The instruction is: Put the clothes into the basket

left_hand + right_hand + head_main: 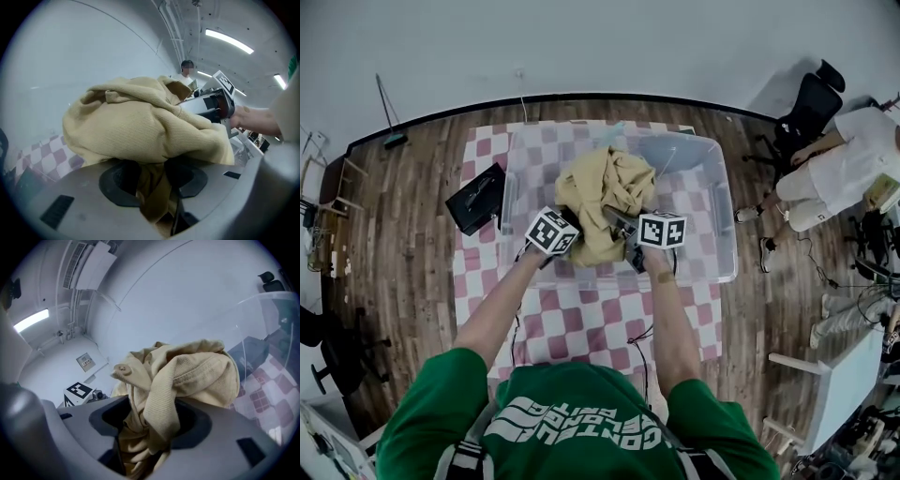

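A bunched tan corduroy garment point(602, 195) hangs between my two grippers over the near left part of the clear plastic basket point(712, 211). My left gripper point(570, 231) is shut on one fold of the tan garment point(140, 126), and cloth fills the gap between its jaws. My right gripper point(630, 229) is shut on another fold of the tan garment point(183, 376), with a button showing near its left side. The fingertips of both are buried in the cloth. The basket stands on a pink and white checked tablecloth point(591, 323).
A black box point(476, 198) lies on the table left of the basket. A seated person in white point(834, 169) and a black office chair point(806, 108) are at the right. A white table edge point(844, 384) stands at the lower right on the wooden floor.
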Demonstrator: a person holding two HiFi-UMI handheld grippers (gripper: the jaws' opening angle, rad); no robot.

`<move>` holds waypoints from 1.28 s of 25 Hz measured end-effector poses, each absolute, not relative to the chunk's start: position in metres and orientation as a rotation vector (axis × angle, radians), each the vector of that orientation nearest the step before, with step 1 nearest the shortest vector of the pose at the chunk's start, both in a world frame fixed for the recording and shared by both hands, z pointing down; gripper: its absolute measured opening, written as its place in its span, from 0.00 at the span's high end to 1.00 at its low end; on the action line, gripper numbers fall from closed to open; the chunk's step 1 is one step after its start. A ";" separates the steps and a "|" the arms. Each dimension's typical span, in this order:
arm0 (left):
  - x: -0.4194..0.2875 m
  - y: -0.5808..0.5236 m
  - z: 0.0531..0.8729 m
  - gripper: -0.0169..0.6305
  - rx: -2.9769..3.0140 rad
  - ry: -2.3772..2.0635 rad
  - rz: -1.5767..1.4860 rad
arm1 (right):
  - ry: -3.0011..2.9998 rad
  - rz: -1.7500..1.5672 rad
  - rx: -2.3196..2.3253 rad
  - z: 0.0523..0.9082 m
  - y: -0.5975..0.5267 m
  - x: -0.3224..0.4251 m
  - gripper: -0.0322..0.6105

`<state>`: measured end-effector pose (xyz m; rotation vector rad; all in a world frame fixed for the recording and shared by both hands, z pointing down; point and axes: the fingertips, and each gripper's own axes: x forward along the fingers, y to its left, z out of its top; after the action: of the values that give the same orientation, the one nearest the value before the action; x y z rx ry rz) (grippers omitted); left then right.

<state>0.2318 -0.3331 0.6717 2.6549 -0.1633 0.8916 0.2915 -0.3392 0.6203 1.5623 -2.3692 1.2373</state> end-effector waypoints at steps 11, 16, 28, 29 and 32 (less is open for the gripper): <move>0.215 -0.330 0.735 0.74 2.499 -0.191 1.125 | -2.134 1.443 1.406 0.692 -0.344 0.280 0.53; 0.206 -0.327 0.759 0.74 2.451 -0.204 1.220 | -2.069 1.424 1.360 0.713 -0.343 0.275 0.53; 0.196 -0.328 0.764 0.72 2.407 -0.230 1.275 | -2.057 1.503 1.396 0.718 -0.340 0.279 0.48; 0.194 -0.328 0.763 0.71 2.406 -0.232 1.282 | -2.052 1.506 1.403 0.718 -0.339 0.280 0.47; 0.189 -0.329 0.755 0.69 2.423 -0.243 1.300 | -2.034 1.512 1.414 0.718 -0.336 0.285 0.46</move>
<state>0.1890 -0.3295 0.7546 2.4226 -0.2434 1.3004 0.2851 -0.3362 0.7180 1.4137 -2.0341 1.5115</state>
